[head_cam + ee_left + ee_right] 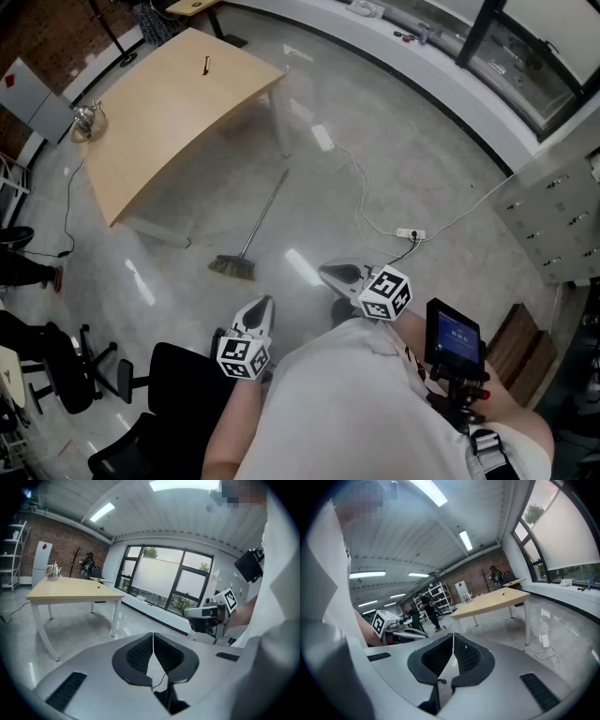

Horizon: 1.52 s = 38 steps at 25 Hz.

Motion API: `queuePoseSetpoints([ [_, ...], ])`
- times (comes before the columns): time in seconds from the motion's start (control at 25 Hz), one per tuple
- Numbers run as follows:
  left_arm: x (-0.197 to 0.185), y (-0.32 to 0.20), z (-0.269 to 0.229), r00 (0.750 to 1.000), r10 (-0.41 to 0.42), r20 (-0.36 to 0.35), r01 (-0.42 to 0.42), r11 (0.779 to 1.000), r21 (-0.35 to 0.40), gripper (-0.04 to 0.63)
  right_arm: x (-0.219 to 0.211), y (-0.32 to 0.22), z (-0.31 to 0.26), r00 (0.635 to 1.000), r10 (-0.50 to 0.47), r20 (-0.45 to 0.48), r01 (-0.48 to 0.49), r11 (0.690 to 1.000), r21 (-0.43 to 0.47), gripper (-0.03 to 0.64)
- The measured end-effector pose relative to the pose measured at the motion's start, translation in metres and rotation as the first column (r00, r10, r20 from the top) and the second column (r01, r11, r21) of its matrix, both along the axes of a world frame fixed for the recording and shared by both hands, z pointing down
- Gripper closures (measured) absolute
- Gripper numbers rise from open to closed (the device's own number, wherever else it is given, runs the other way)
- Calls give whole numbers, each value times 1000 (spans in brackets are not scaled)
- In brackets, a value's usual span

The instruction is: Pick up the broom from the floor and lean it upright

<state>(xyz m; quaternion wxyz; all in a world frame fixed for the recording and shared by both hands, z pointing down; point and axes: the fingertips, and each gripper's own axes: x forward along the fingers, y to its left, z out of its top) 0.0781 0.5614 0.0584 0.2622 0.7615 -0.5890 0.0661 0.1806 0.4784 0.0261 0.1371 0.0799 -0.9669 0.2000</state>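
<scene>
Plainly, left gripper (265, 304) and right gripper (326, 272) each with jaws together, empty, short of the broom (232, 268).

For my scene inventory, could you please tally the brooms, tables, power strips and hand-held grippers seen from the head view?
Tan-bristled broom with a thin grey handle: 1
Light wooden rectangular table: 1
White power strip: 1
Hand-held grippers: 2 (left hand-held gripper, right hand-held gripper)
Total: 5
</scene>
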Motion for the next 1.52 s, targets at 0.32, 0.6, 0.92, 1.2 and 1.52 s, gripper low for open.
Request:
queuePoseSetpoints([
  [0.32, -1, -119, -13, 998, -15, 59, 15, 1000, -10, 581, 7, -128, -5, 999, -18, 41, 19, 1000, -4, 598],
  [0.6, -31, -179, -31, 985, -118, 125, 119, 993, 0, 583, -6, -205, 1, 997, -69, 45, 70, 997, -20, 598],
  [0.92, -79, -203, -22, 977, -160, 143, 167, 985, -40, 588, -44, -245, 8, 996, -69, 55, 72, 996, -55, 598],
  [1.2, -129, -259, 14, 994, -29, 106, 36, 997, -65, 588, -90, -278, 32, 1000, 17, 1, -16, 996, -88, 598],
  [1.52, -162, -311, 75, 958, 279, 66, -263, 947, -185, 588, -138, -298, 78, 985, 136, -107, -148, 982, -119, 598],
])
